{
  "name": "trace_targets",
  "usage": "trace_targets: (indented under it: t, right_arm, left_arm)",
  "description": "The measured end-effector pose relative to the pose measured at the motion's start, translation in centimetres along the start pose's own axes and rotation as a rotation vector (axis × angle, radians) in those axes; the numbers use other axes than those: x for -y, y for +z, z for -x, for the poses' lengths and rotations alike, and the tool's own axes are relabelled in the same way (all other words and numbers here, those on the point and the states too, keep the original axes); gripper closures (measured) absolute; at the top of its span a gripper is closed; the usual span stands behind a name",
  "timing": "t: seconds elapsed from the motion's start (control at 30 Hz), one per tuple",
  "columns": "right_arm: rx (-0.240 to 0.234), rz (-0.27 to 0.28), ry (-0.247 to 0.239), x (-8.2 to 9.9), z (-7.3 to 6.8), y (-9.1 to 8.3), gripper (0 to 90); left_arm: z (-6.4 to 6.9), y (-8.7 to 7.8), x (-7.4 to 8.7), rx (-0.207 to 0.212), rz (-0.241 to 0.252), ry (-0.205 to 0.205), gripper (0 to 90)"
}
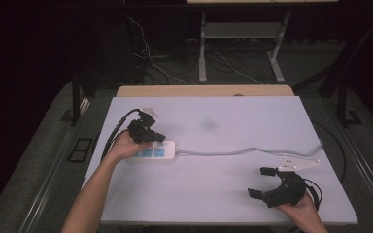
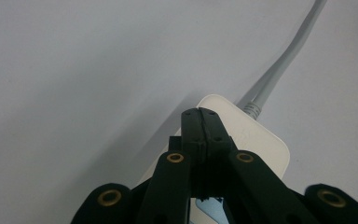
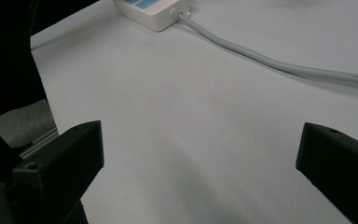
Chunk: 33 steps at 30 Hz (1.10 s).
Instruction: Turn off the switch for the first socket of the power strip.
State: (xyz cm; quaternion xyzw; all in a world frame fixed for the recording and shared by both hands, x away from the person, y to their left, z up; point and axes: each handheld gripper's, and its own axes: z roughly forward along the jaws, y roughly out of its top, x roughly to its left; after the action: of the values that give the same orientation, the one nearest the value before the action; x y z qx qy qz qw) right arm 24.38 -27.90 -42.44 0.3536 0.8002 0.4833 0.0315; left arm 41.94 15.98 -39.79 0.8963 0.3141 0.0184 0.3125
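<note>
High view: white power strip left of centre on the table, grey cable trailing toward the right edge; left gripper on top of it, right gripper at lower right, spread wide.

Left gripper view: jaws pressed together, nothing between them, tips over the strip's end at centre frame.

Right gripper view: jaws wide apart, strip at top left.

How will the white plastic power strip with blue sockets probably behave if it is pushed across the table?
The white plastic power strip with blue sockets lies flat and low, so it would likely slide, not tip. Its long grey cable trails in loose curves, so it probably drags and pulls the strip askew.
</note>
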Motion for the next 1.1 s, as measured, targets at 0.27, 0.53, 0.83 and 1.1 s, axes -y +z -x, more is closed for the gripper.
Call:
trace_targets:
  t: [0.27, 0.53, 0.83, 1.1]
  right_arm:
    - [0.000, 0.003, 0.000, 0.0, 0.0, 0.0, 0.5]
    - [0.000, 0.003, -0.001, 0.0, -0.1, -0.1, 0.5]
    - [0.001, 0.002, -0.007, 0.0, -0.1, -0.1, 0.5]
    - [0.001, 0.008, -0.006, 0.0, 0.0, -0.2, 0.5]
  left_arm:
    - [-0.6, 0.4, 0.4, 0.006, -0.034, -0.017, 89.4]
    - [-0.6, 0.4, 0.6, 0.015, -0.033, -0.029, 89.6]
    - [-0.9, 0.5, 0.7, 0.025, -0.032, -0.056, 89.7]
    - [-0.9, 0.4, 1.4, 0.018, 0.025, -0.082, 89.7]
